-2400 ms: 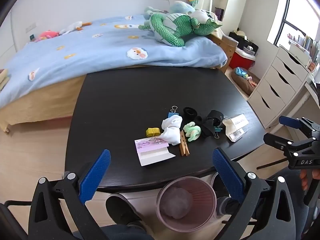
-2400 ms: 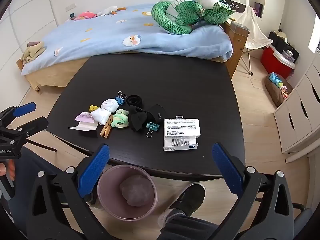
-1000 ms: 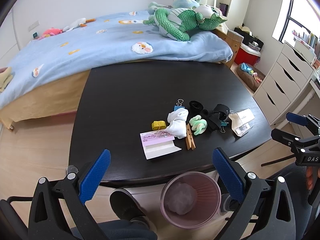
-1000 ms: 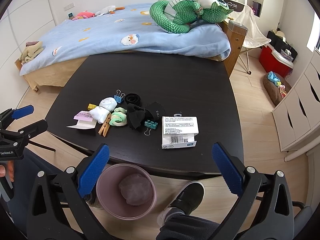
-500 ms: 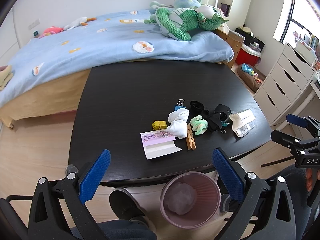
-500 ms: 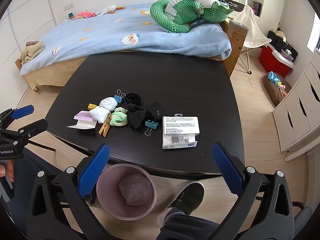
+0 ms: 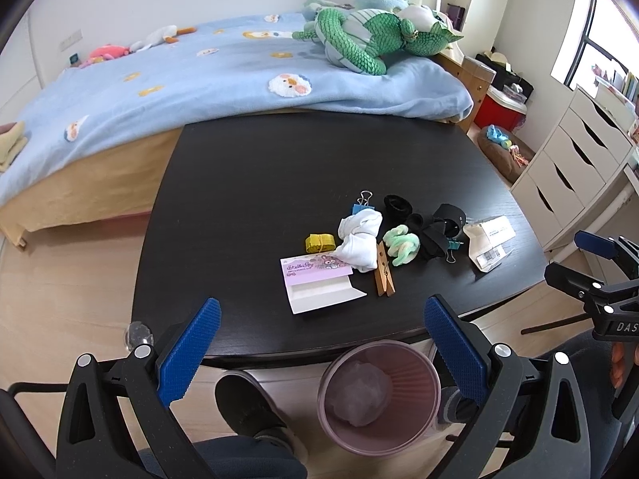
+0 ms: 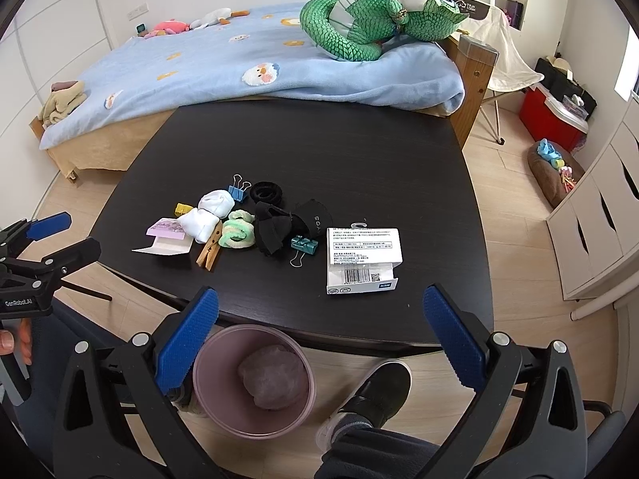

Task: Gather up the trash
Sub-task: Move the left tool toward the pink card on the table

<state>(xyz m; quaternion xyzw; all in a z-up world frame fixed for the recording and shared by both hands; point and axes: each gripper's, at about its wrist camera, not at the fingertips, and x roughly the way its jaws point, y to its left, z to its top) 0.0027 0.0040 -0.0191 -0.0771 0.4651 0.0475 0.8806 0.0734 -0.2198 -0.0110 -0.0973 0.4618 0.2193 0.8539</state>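
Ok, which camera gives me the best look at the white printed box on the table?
The right wrist view: the white box lies close, its barcode and printed top facing the camera. In the left wrist view it sits far right, small and foreshortened.

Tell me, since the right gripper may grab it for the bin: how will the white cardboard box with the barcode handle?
The white cardboard box with the barcode looks thin and probably light. Its end flap seems open, so it may crush between jaws. Lying flat on the black table, it would likely slide rather than roll.
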